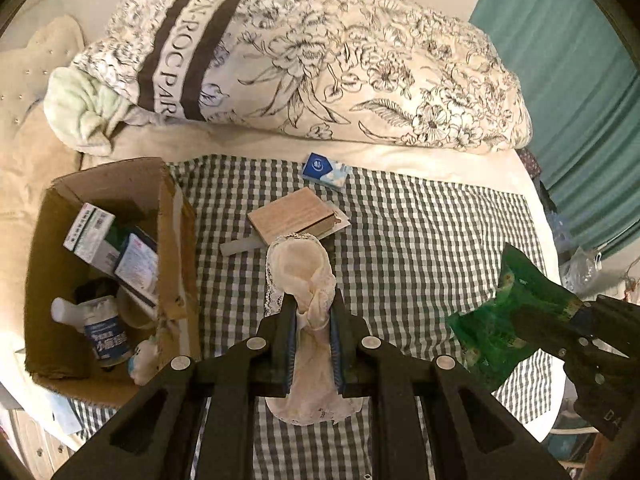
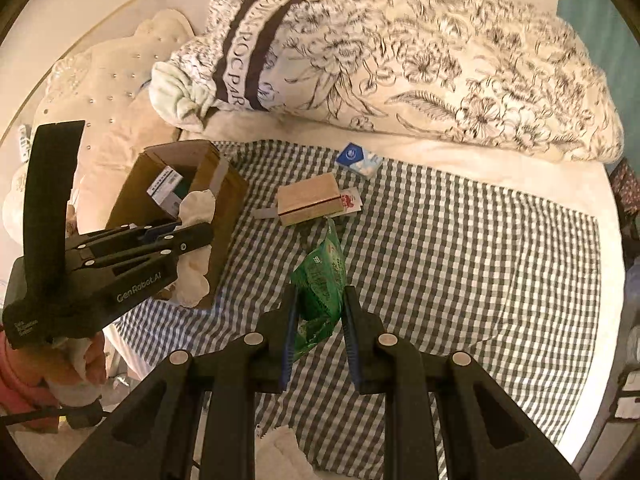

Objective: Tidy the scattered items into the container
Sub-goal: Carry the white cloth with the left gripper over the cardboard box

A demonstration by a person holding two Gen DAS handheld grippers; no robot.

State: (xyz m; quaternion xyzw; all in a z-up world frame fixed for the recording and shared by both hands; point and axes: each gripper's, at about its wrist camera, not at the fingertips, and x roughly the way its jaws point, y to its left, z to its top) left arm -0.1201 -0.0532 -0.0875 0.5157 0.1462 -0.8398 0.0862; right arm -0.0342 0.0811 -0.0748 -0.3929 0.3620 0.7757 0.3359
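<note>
Grippers both loaded. Left gripper (image 1: 313, 316) is clamped nearly shut on a cream lace-trimmed cloth (image 1: 302, 264): it bunches between the pads, its rounded end sticks out past the fingertips, and the rest hangs below the jaws. Right gripper (image 2: 318, 312) pinches a green printed packet (image 2: 320, 280), with the jaws narrow on its crumpled middle.

Left wrist view only: inside of the cardboard box (image 1: 176, 216) at left on the checked sheet (image 1: 420, 240). It holds white-and-green cartons (image 1: 94, 236), a white bottle with a blue label (image 1: 102, 328) and something small and pale in the near corner. Also there: a translucent flat strip (image 1: 240, 247) touching the wooden block's left edge.

Right wrist view only: a hand (image 2: 86, 356) under the left gripper's body, the "GenRobot.AI" marking, and the cloth hanging at the box's near wall; whether it touches the wall I can't tell. Box contents are mostly hidden here.

Both views: a wooden block (image 1: 294, 212) lies mid-sheet on a card, a blue tissue pack (image 1: 326, 170) lies beyond it near the floral duvet (image 1: 360, 72), and both are well apart from the box.
</note>
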